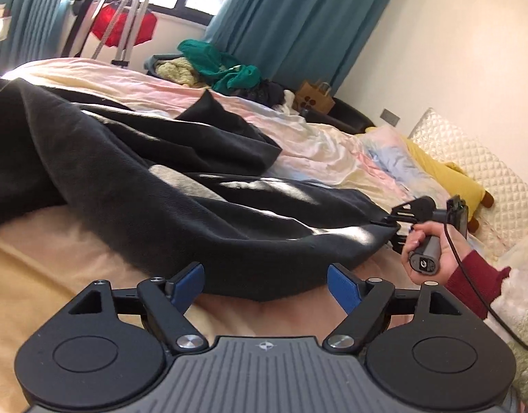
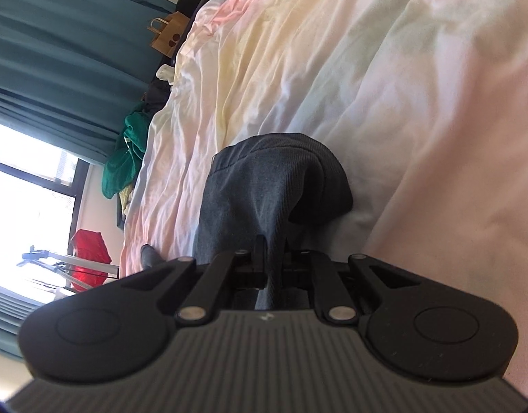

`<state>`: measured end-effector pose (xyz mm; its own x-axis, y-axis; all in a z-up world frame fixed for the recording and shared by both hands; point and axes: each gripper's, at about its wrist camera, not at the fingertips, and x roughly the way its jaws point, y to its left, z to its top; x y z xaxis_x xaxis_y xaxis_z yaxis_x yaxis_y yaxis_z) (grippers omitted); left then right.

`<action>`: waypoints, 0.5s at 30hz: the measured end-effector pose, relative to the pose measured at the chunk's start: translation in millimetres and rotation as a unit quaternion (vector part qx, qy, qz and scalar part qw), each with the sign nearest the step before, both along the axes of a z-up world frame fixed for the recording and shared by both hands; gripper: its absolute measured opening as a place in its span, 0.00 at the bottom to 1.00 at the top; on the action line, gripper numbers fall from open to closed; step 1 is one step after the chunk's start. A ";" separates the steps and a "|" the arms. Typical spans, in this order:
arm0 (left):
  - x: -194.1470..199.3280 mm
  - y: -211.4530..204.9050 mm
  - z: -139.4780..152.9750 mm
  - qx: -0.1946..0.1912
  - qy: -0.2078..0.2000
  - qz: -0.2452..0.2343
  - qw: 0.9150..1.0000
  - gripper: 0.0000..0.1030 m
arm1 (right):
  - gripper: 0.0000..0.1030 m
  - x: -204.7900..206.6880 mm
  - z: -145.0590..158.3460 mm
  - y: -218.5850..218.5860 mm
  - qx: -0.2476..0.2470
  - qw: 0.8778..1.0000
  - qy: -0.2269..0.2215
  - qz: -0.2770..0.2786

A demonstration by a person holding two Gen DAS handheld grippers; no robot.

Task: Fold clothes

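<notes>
Dark grey garment (image 1: 133, 172) lies spread and rumpled across the bed (image 1: 315, 144). Left tongs (image 1: 265, 287) spread wide, holding nothing, just short of the garment's near edge. Right tongs (image 2: 270, 258) closed on a bunched ribbed edge, possibly a cuff or hem; the fabric hides their tips.

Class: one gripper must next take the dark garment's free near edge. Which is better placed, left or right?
Left. The left gripper is open at the dark garment's near edge; the right gripper is shut on it.
</notes>
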<state>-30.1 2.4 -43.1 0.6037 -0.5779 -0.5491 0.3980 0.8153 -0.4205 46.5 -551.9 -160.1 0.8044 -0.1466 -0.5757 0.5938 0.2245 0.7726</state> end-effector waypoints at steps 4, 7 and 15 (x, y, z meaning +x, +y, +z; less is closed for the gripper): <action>23.6 65.4 11.4 -0.035 0.063 0.103 0.992 0.81 | 0.08 1.4 2.9 2.7 -0.008 1.000 0.006 -0.001; 42.9 121.3 14.7 -0.050 0.104 0.184 0.976 0.84 | 0.08 0.6 4.2 3.8 -0.005 1.000 0.004 -0.005; 56.5 255.6 -36.7 -0.229 0.194 0.372 0.878 0.86 | 0.09 -0.2 6.5 4.1 -0.004 1.000 0.009 -0.005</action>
